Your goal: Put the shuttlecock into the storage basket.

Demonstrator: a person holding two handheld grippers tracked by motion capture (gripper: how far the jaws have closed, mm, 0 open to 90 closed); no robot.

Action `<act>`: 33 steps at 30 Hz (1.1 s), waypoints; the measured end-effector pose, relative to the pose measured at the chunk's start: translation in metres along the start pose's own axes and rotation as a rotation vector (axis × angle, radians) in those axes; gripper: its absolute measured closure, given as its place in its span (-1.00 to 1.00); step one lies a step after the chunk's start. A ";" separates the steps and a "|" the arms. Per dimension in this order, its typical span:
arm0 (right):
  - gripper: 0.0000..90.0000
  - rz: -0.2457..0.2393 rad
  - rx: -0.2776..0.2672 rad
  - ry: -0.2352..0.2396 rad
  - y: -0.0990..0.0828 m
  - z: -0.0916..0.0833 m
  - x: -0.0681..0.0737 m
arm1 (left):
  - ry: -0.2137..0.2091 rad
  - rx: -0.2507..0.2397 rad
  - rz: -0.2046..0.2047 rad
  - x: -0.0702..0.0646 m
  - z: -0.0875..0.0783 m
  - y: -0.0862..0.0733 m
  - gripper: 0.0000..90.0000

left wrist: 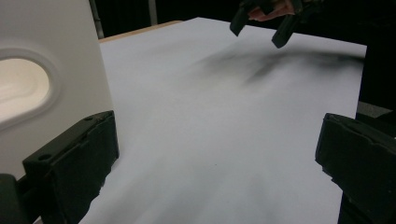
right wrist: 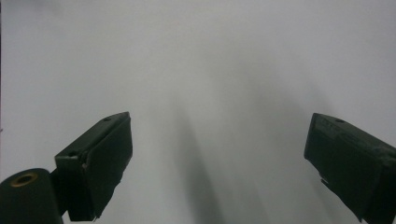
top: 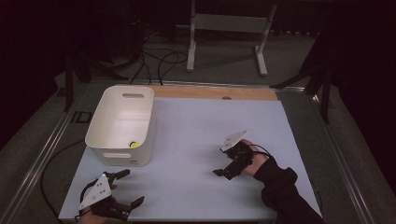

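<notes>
We saw a white bin (top: pixel 122 123) w/ one small yellow ball (top: pixel 134 144) inside — left gripper (top: pixel 128 188) & right gripper (top: pixel 223 173) both jaws spread, empty.

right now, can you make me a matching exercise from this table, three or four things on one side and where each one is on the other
Things:
1. white bin
2. yellow ball
3. left gripper
4. right gripper

Places:
a. near the table's front left corner, jaws open
b. inside the bin, at its near wall
c. on the white sheet's left side
d. over the sheet's right half, jaws open

Pairs: 1-c, 2-b, 3-a, 4-d
</notes>
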State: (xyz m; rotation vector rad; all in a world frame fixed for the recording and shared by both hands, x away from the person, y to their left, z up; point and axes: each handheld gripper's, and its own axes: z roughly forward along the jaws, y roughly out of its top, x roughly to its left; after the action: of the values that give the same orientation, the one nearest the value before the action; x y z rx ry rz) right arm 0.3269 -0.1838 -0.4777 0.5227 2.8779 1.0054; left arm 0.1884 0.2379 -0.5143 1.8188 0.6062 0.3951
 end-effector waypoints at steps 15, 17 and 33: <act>-0.83 0.037 -0.074 -0.018 -0.042 -0.022 0.003 | 0.003 0.002 0.001 0.000 0.000 0.000 -1.00; -0.83 0.043 -0.078 -0.026 -0.047 -0.024 0.003 | 0.003 0.002 0.002 0.000 0.000 0.000 -1.00; -0.83 0.117 -0.140 -0.076 -0.087 -0.043 0.008 | 0.005 0.004 0.003 0.000 0.001 0.000 -1.00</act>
State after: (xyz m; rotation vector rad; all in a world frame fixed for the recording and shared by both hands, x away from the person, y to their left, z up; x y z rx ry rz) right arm 0.2868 -0.2704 -0.4964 0.7095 2.7135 1.1657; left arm 0.1887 0.2372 -0.5144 1.8234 0.6086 0.4004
